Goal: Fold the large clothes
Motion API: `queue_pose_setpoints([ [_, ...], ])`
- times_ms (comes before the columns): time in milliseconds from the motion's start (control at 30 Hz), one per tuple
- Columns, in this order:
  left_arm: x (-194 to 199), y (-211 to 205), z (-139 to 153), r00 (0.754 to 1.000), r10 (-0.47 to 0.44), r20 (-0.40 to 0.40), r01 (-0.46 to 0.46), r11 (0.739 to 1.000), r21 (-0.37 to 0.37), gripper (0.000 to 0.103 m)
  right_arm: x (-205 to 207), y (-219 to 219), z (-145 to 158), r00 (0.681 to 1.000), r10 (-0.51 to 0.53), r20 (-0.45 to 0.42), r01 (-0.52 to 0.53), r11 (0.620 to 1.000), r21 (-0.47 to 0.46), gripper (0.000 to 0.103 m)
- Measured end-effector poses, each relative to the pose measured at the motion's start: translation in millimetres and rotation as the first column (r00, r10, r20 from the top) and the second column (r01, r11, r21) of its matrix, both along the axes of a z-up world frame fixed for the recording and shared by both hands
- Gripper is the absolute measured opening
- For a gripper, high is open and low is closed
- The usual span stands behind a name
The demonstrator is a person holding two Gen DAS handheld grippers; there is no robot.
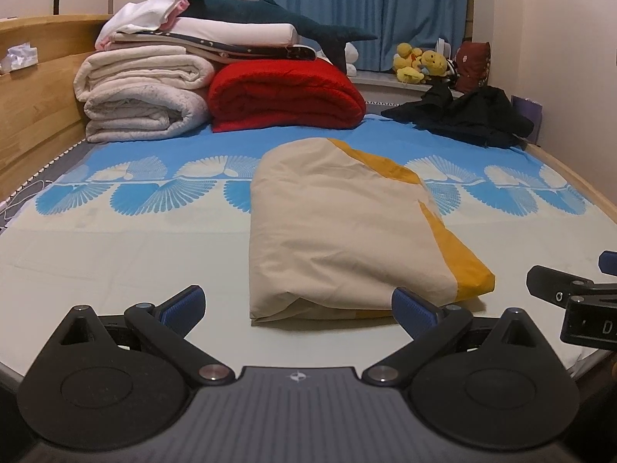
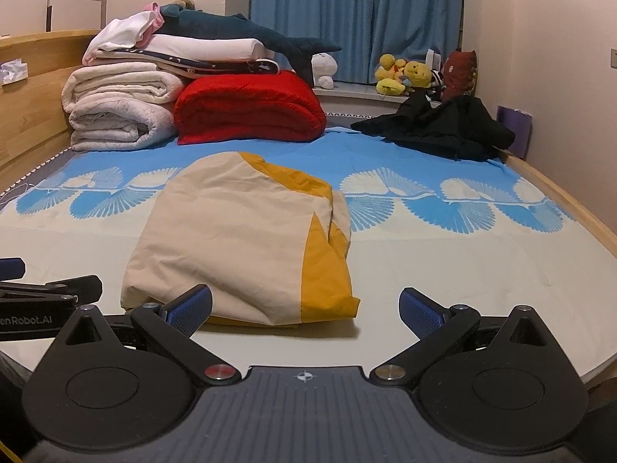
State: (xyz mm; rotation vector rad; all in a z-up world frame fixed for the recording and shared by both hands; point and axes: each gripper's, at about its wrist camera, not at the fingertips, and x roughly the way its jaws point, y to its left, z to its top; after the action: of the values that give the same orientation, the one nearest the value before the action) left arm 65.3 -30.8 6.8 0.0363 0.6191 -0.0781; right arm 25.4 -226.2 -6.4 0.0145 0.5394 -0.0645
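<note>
A folded beige and mustard-yellow garment (image 1: pixel 339 231) (image 2: pixel 239 239) lies as a long bundle on the bed, its near end just beyond both grippers. My left gripper (image 1: pixel 299 306) is open, blue pads wide apart, with the bundle's near edge between and slightly past them, nothing held. My right gripper (image 2: pixel 306 310) is also open and empty, its left pad overlapping the bundle's near edge in view. The right gripper shows at the right border of the left wrist view (image 1: pixel 578 293). The left one shows at the left border of the right wrist view (image 2: pixel 46 297).
A sheet (image 1: pixel 135 254) in cream and blue fan print covers the bed. At the head end are folded white blankets (image 1: pixel 142 92), a red blanket (image 1: pixel 285 92) and a plush shark (image 1: pixel 270 13). A crumpled black garment (image 1: pixel 466 115) lies far right. Wooden bed rails (image 2: pixel 567 200) border both sides.
</note>
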Motion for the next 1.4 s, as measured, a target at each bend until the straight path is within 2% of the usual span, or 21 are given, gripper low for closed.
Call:
queue_pose_setpoints([
  [1400,-0.6,-0.8,0.4,1.000,-0.026,0.001,0.026,1.000,-0.001,0.103,-0.4,1.9,-0.1,1.000,0.030,0.001,-0.030,1.000,-0.006,0.102],
])
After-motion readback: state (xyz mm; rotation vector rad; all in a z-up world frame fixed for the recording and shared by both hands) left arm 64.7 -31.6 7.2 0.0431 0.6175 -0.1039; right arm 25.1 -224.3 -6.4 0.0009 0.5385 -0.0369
